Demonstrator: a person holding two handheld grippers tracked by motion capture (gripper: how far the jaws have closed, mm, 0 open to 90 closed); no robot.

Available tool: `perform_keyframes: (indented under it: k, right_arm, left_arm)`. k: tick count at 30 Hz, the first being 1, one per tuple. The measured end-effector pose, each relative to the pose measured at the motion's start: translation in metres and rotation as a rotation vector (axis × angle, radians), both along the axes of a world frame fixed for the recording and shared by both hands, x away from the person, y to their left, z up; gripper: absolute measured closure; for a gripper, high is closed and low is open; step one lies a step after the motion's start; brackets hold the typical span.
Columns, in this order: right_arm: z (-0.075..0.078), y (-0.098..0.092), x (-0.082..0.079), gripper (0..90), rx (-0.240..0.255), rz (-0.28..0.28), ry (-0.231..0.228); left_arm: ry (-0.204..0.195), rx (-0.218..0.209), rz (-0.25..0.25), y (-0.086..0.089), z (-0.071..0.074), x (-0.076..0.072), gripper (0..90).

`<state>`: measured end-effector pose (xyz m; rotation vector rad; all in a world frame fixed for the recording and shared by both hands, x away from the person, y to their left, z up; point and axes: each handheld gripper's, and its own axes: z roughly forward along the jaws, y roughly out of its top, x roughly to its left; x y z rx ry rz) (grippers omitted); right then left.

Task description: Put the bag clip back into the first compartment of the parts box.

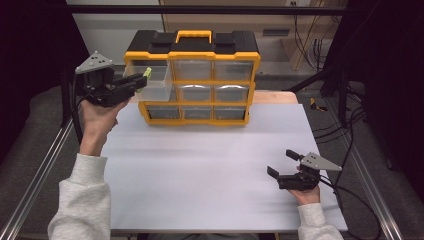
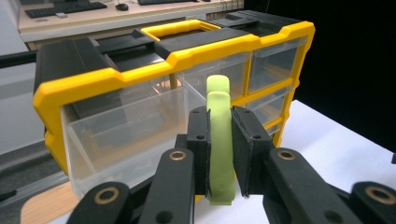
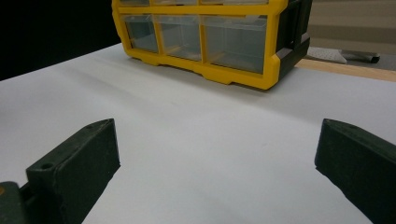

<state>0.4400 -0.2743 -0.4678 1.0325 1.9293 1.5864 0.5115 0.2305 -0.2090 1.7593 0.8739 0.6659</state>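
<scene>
White table top [image 1: 210,170] bears a yellow-framed drawer cabinet [image 1: 192,75].

Even overhead light was cast on the matte white table sheet [image 1: 210,165], dark surroundings were left unlit, soft shadows, near black jaws blurred, slight graininess.

The drawer cabinet [image 1: 192,80] stood at the table's [image 1: 210,170] far edge; its top-left drawer [image 1: 150,80] hung pulled out, well apart from the right gripper [image 1: 283,162].
</scene>
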Motion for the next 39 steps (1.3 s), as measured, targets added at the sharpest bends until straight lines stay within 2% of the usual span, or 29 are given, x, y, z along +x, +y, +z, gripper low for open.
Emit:
perform_keyframes:
  k: [1,2,3,13,20,25,28,32,36,39]
  right_arm:
    - [0.000,0.000,0.000,0.4,0.000,0.000,0.001]
    - [0.000,0.000,0.000,0.4,0.001,0.001,0.002]
    - [0.000,0.000,0.000,0.4,0.001,0.002,0.001]
    - [0.000,0.000,0.000,0.4,-0.002,0.001,0.000]
    - [0.000,0.000,0.000,0.4,-0.002,0.000,-0.002]
    - [0.000,-0.001,0.000,0.4,-0.002,0.002,-0.005]
    - [0.000,-0.001,0.000,0.4,-0.004,0.002,-0.007]
    - [0.000,-0.001,0.000,0.4,-0.003,0.002,-0.009]
    - [0.000,-0.001,0.000,0.4,-0.002,0.002,-0.008]
    - [0.000,0.000,0.000,0.4,-0.001,0.003,-0.003]
  left_arm:
    - [-0.012,0.006,-0.003,-0.001,0.002,0.001,77.1]
    - [-0.002,0.006,-0.003,-0.003,0.002,0.001,77.0]
    - [-0.016,0.015,-0.003,-0.003,0.003,0.002,77.1]
    - [0.022,0.030,0.031,-0.005,0.004,0.017,77.0]
    - [0.032,0.042,0.038,-0.008,0.004,0.029,77.1]
    - [0.047,0.044,0.060,-0.007,0.004,0.040,77.0]
    - [0.052,0.059,0.078,-0.007,0.004,0.045,77.0]
    - [0.057,0.041,0.094,-0.003,0.003,0.051,77.0]
    - [0.063,0.057,0.109,0.000,0.001,0.056,77.0]
    - [0.065,0.049,0.125,0.002,0.001,0.059,77.0]
